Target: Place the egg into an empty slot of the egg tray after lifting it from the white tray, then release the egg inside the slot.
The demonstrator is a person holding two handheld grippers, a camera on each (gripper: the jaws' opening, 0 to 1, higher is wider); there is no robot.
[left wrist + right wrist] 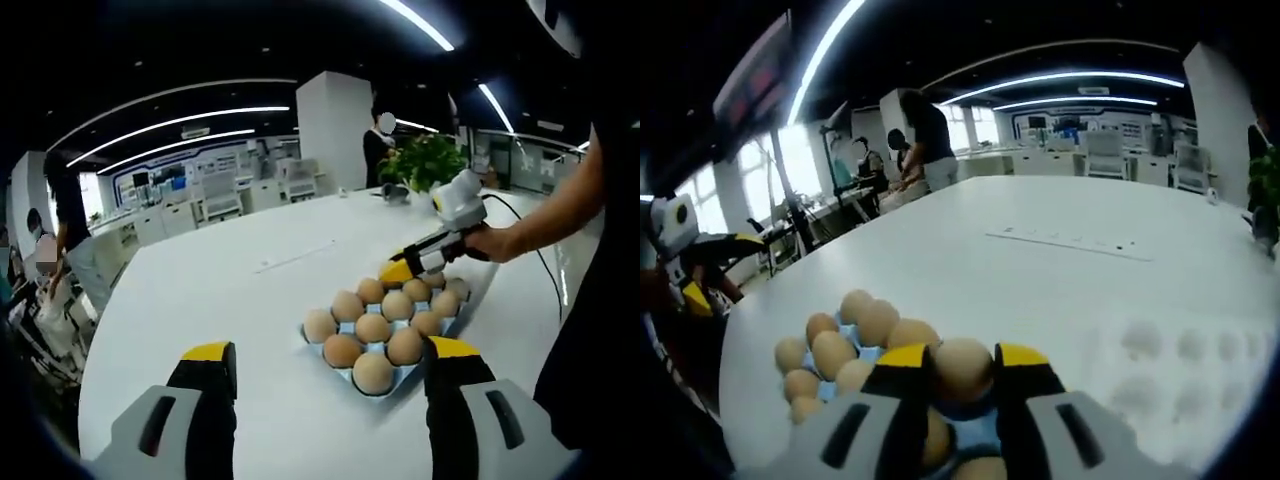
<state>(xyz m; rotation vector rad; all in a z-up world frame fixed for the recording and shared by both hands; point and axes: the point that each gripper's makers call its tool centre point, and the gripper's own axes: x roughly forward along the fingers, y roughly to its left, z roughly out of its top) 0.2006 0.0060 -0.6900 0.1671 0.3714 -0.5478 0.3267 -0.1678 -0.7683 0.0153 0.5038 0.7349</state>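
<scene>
**A:** ok so where's everything sitting right now?

**B:** there's a big round white table (250,270) in an open office. In the left gripper view the grey left gripper with yellow-tipped jaws (330,365) hangs over the near edge of it, jaws spread wide with nothing between them. Just past it is the pale blue egg tray (400,378), mostly full of tan eggs

**A:** and the other one?

**B:** the right gripper with the same yellow tips (962,372) is right over that same tray (965,425) in the right gripper view. Its jaws are pinched narrow around one smooth tan egg (962,368), one tip pressed to each side. The egg sits low over the tray's near end, but I can't tell whether it's seated in a slot or just above it. In the left gripper view you can see that gripper (400,268) reaching in from the right at the far end of the tray, with the person's hand (490,242) on the handle

**A:** where's the white tray then?

**B:** the moulded white tray with round dimples (1185,375) is to the right of the egg tray in the right gripper view, close beside it. It's blurry, so I can't make out what's in the dimples

**A:** anything else around?

**B:** a leafy green potted plant (428,158) at the far side of the table, and a person in a dark top (928,140) standing at the table's far left edge in the right gripper view
</scene>
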